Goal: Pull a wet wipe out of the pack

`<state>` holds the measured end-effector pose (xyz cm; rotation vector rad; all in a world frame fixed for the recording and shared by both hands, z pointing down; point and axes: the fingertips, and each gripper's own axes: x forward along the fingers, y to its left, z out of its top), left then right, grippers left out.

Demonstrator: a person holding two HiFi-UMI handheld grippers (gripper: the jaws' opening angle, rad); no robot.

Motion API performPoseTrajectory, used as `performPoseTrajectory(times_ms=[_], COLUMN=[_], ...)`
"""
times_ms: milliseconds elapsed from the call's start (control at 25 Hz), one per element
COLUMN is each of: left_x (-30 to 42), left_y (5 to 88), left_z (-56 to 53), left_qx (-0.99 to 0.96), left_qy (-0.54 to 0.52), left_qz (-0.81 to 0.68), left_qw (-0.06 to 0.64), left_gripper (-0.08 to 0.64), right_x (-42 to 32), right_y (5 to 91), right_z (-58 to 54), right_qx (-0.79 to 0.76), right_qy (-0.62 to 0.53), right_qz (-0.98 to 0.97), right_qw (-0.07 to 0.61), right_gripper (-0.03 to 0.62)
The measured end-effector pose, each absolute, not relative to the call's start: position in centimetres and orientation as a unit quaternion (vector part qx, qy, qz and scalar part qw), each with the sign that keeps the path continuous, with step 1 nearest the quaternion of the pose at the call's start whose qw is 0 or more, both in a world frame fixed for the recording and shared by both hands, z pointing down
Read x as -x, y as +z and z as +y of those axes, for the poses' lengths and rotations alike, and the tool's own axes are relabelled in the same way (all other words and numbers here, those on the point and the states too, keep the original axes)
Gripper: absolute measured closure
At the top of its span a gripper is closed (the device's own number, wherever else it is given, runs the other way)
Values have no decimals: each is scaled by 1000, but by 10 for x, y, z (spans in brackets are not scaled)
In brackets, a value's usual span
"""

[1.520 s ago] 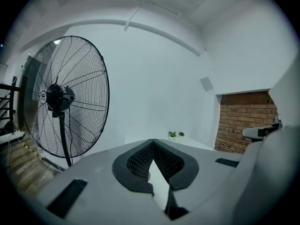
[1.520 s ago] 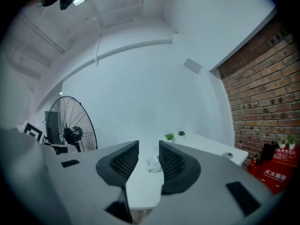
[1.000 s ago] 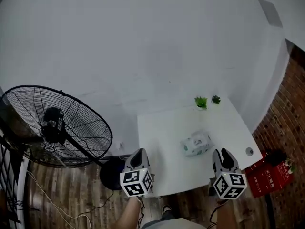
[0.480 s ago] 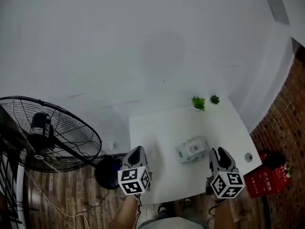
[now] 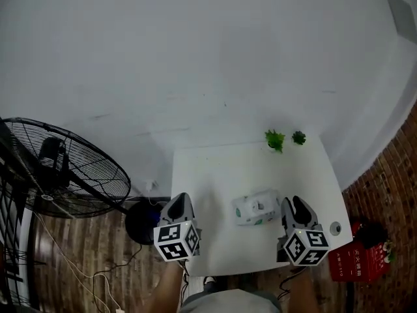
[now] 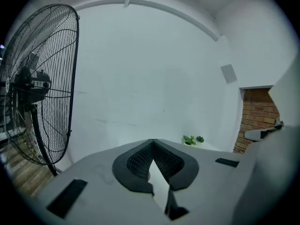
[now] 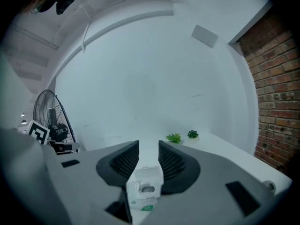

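The wet wipe pack (image 5: 255, 209) is white with green print and lies on the white table (image 5: 215, 168), near its front edge. Seen in the right gripper view, the pack (image 7: 145, 189) has its flip lid raised and an oval opening showing. My right gripper (image 5: 293, 205) hovers just right of the pack, open and empty, and the pack shows low in the gap between its jaws (image 7: 148, 146). My left gripper (image 5: 180, 201) is over the table's front left part, well left of the pack. Its jaws (image 6: 153, 141) meet at the tips and hold nothing.
Two small green plants (image 5: 275, 139) stand at the table's far edge. A large black floor fan (image 5: 62, 175) stands left of the table, on a wooden floor. A small round object (image 5: 335, 227) sits at the table's right front corner, and a red box (image 5: 355, 263) is on the floor beyond it.
The head view has shifted, and the table and pack now sit closer to both grippers. The right gripper has come nearer to the pack. Neither gripper changed state.
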<state>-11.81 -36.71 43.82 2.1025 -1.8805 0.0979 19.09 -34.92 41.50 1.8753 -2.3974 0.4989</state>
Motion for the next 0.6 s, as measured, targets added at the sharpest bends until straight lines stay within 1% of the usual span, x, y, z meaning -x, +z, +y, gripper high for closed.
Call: performPoseTrajectory(times_ms=[200,600], left_x=[115,120], left_y=[450,489], left_z=[-364,-349], left_qx=[-718,-677], left_qy=[34,48], left_qz=[-674,-708], left_qw=[171,198], left_gripper=[558,558], right_x=[-194,-191], right_y=[423,450], right_z=[-358,-364], right_qx=[-586,-524], right_qy=[167,171], right_qz=[-791,-826], right_qw=[50,120], right_gripper=[463,465])
